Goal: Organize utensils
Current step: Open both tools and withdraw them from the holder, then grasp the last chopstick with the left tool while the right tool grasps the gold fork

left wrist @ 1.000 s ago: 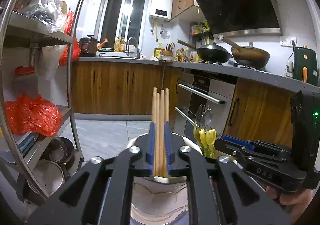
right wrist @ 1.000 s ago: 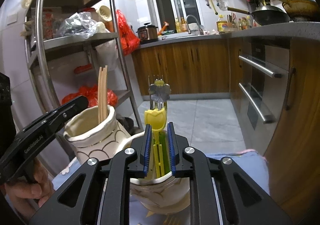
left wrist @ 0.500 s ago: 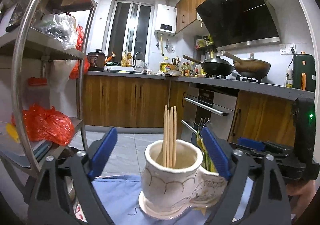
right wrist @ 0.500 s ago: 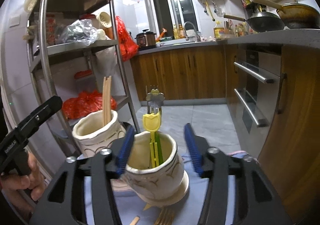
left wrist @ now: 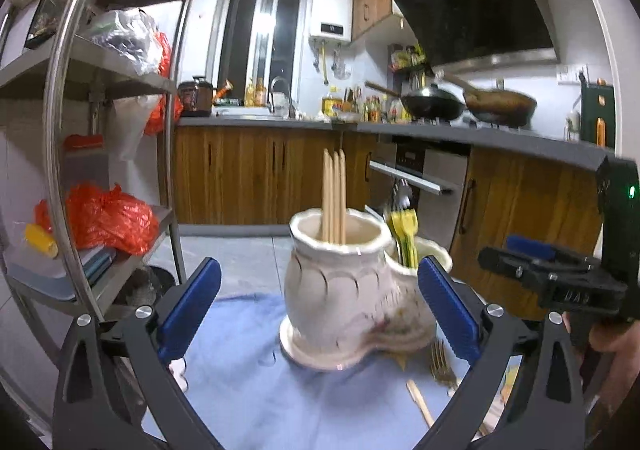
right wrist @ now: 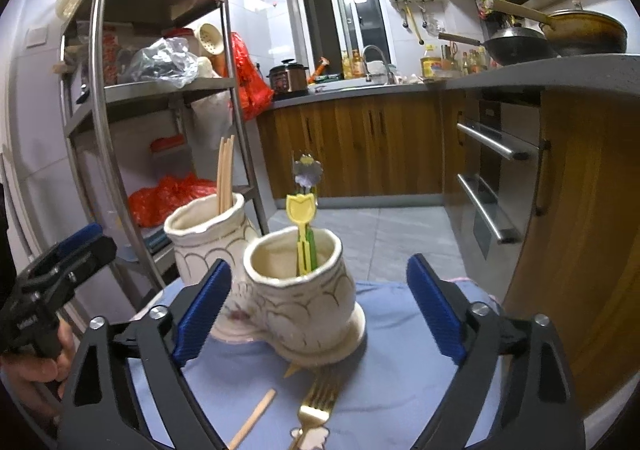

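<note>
A cream ceramic double holder (left wrist: 340, 298) stands on a blue cloth (left wrist: 248, 378). Its left cup holds several wooden chopsticks (left wrist: 334, 194); they also show in the right wrist view (right wrist: 225, 174). Its other cup (right wrist: 300, 282) holds yellow flower-topped utensils (right wrist: 303, 218). A gold fork (right wrist: 318, 402) and a wooden chopstick (right wrist: 252, 418) lie on the cloth in front. My left gripper (left wrist: 316, 302) is open and empty, back from the chopstick cup. My right gripper (right wrist: 316, 302) is open and empty, back from the utensil cup.
A steel shelf rack (left wrist: 64, 154) with red bags stands to the left. Wooden cabinets (right wrist: 568, 210) and an oven are close on the right. The cloth's far edge drops to the tiled floor (right wrist: 380, 230).
Both grippers were shut on utensils standing in the cups, the left on chopsticks, the right on a yellow utensil. Both have opened, let go and drawn back.
</note>
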Demonstrator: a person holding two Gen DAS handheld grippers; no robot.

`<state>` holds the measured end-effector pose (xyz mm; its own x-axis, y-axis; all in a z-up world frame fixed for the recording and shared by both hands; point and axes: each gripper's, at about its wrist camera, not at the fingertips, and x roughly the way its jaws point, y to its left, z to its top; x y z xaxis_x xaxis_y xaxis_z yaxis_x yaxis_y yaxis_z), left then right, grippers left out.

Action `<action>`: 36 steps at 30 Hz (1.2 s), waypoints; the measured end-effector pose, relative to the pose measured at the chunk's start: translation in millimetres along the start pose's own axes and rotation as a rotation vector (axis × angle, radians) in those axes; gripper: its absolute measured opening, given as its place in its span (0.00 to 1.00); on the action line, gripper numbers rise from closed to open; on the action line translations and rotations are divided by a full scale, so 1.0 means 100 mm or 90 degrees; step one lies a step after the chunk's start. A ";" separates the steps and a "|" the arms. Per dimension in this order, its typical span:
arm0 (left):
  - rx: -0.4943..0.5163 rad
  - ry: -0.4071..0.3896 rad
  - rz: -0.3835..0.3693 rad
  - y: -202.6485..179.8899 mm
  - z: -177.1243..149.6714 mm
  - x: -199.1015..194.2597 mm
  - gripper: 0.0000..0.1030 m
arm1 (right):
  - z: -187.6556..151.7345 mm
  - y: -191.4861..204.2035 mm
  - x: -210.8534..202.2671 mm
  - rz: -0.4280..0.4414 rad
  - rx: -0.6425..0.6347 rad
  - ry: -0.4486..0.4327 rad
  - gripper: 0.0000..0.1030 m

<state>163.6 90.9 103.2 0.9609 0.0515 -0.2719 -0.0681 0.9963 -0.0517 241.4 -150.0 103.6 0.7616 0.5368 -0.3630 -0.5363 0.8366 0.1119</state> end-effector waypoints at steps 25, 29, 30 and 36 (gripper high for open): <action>0.045 0.160 -0.031 -0.31 -0.36 0.17 0.94 | -0.41 -0.23 -0.22 -0.051 -0.004 0.082 0.95; 0.047 0.214 -0.044 -0.34 -0.44 0.29 0.94 | -0.45 -0.30 -0.14 -0.054 0.010 0.113 0.95; 0.052 0.233 -0.048 -0.37 -0.47 0.33 0.94 | -0.47 -0.32 -0.13 -0.054 0.013 0.120 0.95; 0.123 0.303 -0.073 -0.67 -0.68 0.46 0.94 | -0.56 -0.34 -0.02 -0.037 0.017 0.169 0.95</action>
<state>194.2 21.8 29.3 0.7283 -0.0500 -0.6834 0.1234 0.9906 0.0591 237.9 -185.4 48.5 0.6675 0.4427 -0.5987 -0.4816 0.8699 0.1063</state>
